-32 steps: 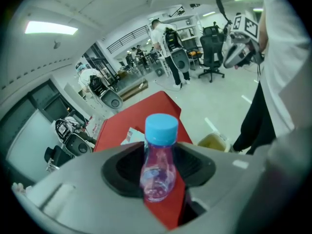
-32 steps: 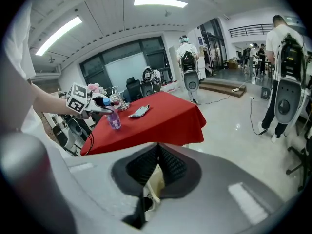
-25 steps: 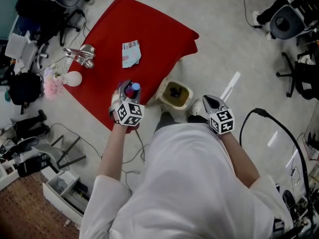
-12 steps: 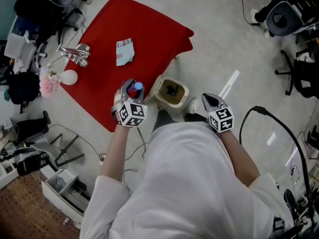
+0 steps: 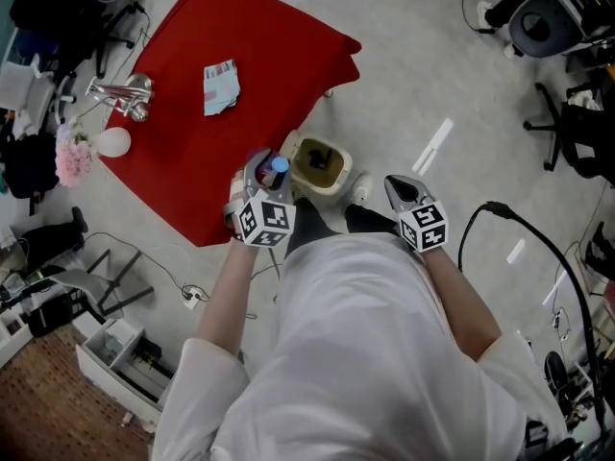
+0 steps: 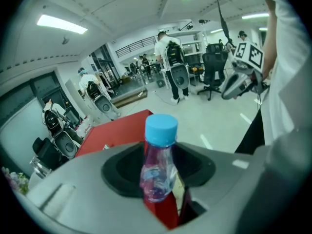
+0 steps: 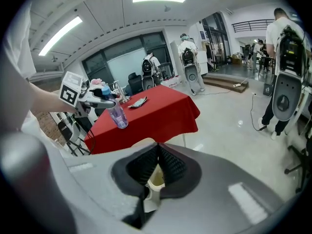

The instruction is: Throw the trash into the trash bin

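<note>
My left gripper (image 5: 267,167) is shut on a clear plastic bottle (image 5: 277,171) with a blue cap, holding it upright by its body. In the left gripper view the bottle (image 6: 157,174) stands between the grey jaws. It hangs over the near edge of the red table (image 5: 259,56), just left of the beige trash bin (image 5: 336,177) on the floor. Something dark lies in the bin. My right gripper (image 5: 399,188) is shut and empty, to the right of the bin; the bin (image 7: 155,180) shows below its meeting pads. A crumpled paper (image 5: 219,86) lies on the table.
A metal fixture (image 5: 120,94), a white ball (image 5: 113,142) and pink flowers (image 5: 69,157) sit at the table's left edge. Office chairs (image 5: 543,22), bags and a black cable (image 5: 524,233) lie around on the floor. People with backpack rigs stand farther off.
My left gripper has carried the bottle to the right, from over the table toward the trash bin. The right gripper has shifted only a little.
</note>
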